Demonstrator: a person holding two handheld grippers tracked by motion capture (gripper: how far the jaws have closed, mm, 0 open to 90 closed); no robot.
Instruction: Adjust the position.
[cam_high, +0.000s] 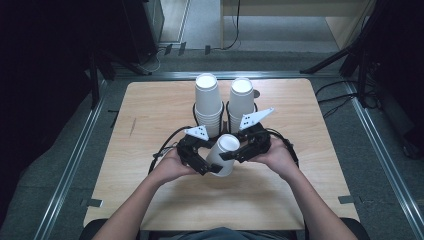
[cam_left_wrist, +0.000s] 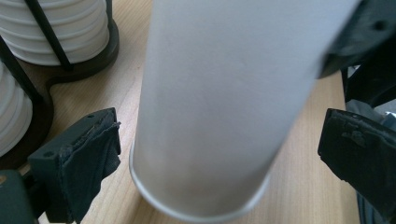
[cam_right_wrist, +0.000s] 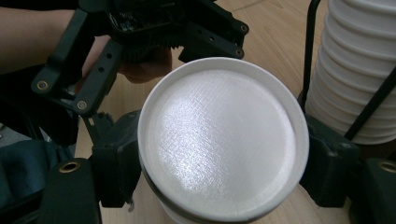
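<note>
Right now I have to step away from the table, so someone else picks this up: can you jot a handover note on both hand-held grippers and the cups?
Right hand-held gripper: shut on the single white cup, jaws pressing its sides near the closed end; cup upside down and tilted.
Left hand-held gripper: open, jaws on either side of the same cup near its rim, pads not touching.
Two stacks of upturned cups stand in the black wire holder behind.
Done: one cup is in a grip, apart from the stacks.
Left: probably place this cup; where it goes is not evident.
</note>
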